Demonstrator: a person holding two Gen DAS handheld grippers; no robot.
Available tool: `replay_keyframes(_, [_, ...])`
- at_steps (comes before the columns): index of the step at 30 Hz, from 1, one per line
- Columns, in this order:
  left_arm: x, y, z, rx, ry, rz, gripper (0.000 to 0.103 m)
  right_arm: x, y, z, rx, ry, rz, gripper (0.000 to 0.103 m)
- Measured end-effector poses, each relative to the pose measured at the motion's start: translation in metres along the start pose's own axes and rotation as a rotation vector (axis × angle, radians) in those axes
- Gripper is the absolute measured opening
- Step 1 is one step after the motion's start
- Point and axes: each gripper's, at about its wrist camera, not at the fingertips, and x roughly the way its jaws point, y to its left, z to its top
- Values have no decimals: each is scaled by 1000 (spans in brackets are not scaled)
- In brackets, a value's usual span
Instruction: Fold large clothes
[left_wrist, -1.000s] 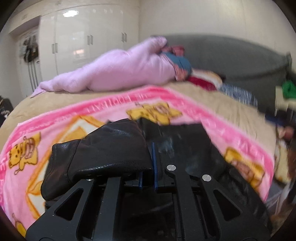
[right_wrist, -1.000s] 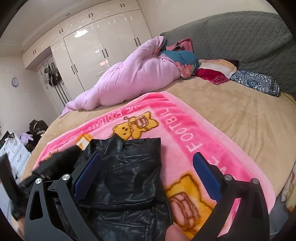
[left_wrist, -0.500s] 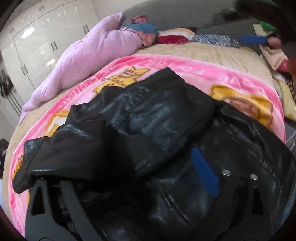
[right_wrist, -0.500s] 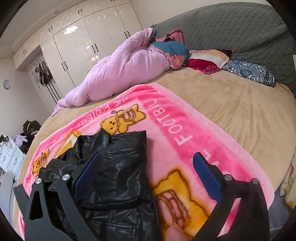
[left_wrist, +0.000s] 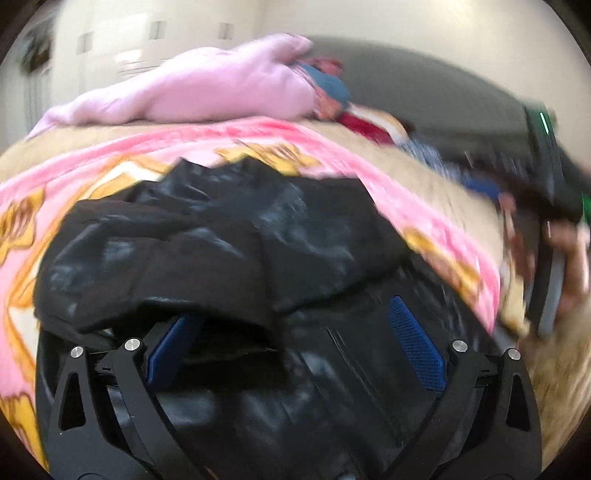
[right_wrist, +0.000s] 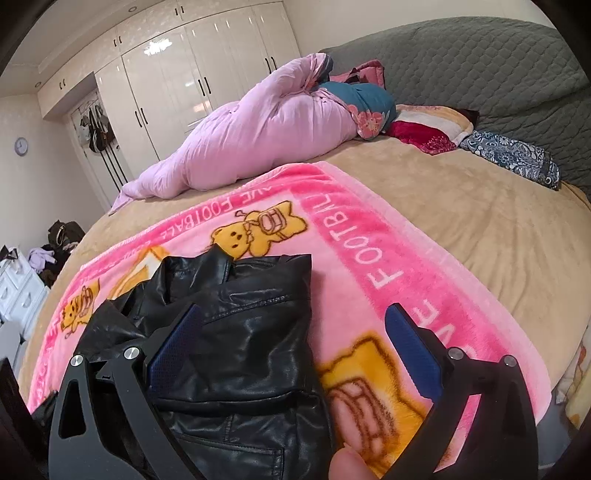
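Observation:
A black leather jacket (left_wrist: 221, 240) lies bunched on a pink cartoon blanket (left_wrist: 258, 133) on the bed. My left gripper (left_wrist: 288, 312) hovers low over its near part with the jaws wide and holds nothing. A loose fold of the jacket drapes over its left pad (left_wrist: 166, 350), and the view is blurred. In the right wrist view the jacket (right_wrist: 251, 332) sits at lower left on the blanket (right_wrist: 351, 229). My right gripper (right_wrist: 293, 308) is open, its left finger over the jacket's right side and its right finger over bare blanket.
A lilac duvet (right_wrist: 258, 140) lies rolled at the far side, with pillows (right_wrist: 432, 125) and a patterned cloth (right_wrist: 513, 155) by the grey headboard (right_wrist: 480, 62). White wardrobes (right_wrist: 177, 85) stand behind and a white drawer unit (right_wrist: 18, 291) at left. A thumb (right_wrist: 347, 461) shows at the bottom edge.
My left gripper, shut on a fold of the jacket a second ago, has opened and let it drop onto the jacket, then swung to face the far side. The right gripper has stayed put.

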Motion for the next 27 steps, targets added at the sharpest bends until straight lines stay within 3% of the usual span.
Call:
replay_keyframes(3, [-7,-3,19,-4,-65,37,93,-3,-6,1,20,-10,-10,98])
replay_keyframes(8, [-6,-25,46,-13,-102,-107,93,-9,-23,3,64,-25,-18,98])
replay_keyframes(14, [9,-57,51,29,-57,-211,93,-21,-53,5,139,-48,-31,98])
replay_keyframes(19, [6,-45,51,-34,-48,-249,93,-22,-68,4,180,-39,-5,98])
replay_keyframes(21, [-3,-35,51,-48,-68,-233,93,-18,-66,3,185,-21,47,98])
replay_keyframes(27, [-13,25,59,-88,-105,69,93,10,-23,-8,108,124,255,97])
